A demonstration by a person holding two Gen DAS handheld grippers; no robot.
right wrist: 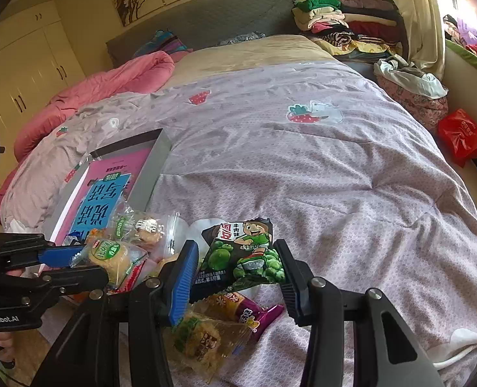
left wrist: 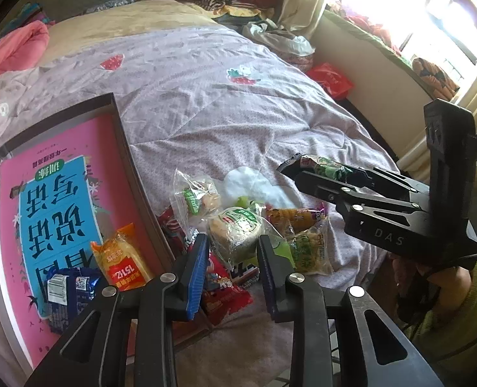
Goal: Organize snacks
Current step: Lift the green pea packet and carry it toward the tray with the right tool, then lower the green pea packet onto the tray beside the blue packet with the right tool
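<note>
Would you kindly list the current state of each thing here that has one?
Left tongs: shut on the round pastry in clear wrapper.
Right tongs: shut on the black-and-green pea snack packet, lifted.
Grey shallow cardboard box: open, orange packet and blue packet inside.
Purple snack packet: lying on the quilt.

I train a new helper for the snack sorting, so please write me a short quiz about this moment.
1. True or false: the right tongs hold the green pea packet.
2. Which thing lies on the pink book in the box? A. an orange packet B. a glass bottle C. a spoon
3. What do the left tongs grip?
Key: 1 true. 2 A. 3 The round pastry packet with the green label.
</note>
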